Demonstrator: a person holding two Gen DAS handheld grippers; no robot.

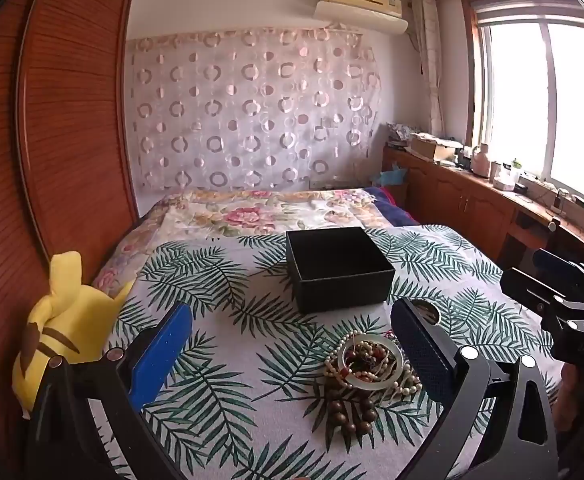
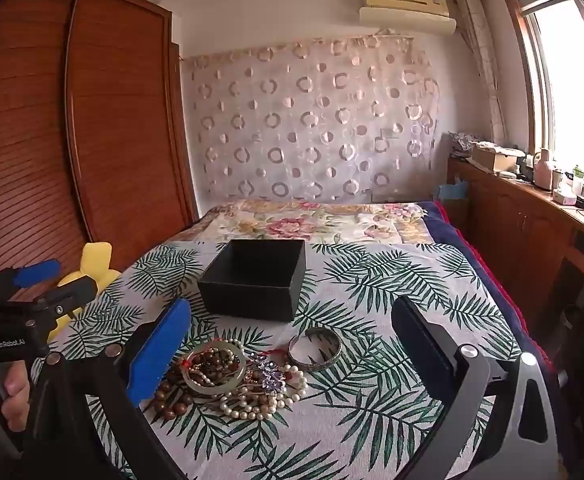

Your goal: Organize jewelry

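My left tool [image 1: 292, 344] and right tool [image 2: 292, 340] both gape wide, holding nothing — the jewelry pile [image 2: 235, 376] lies on the leaf-print desk [image 2: 372, 412] between the fingers, black box [image 2: 255, 278] just beyond.

Left gripper [image 1: 292, 340] and right gripper [image 2: 292, 336] both gape wide, tilted downward.

1. yellow plush toy [image 1: 65, 320] at the left edge of the leaf-print cloth [image 1: 219, 360].
2. floral bedspread [image 1: 251, 210] beyond it.
3. wooden wardrobe [image 1: 67, 112] on the left.
4. circle-patterned curtain [image 1: 251, 108] on the back wall.
5. air conditioner [image 1: 362, 6] above, window [image 1: 540, 100] at right.
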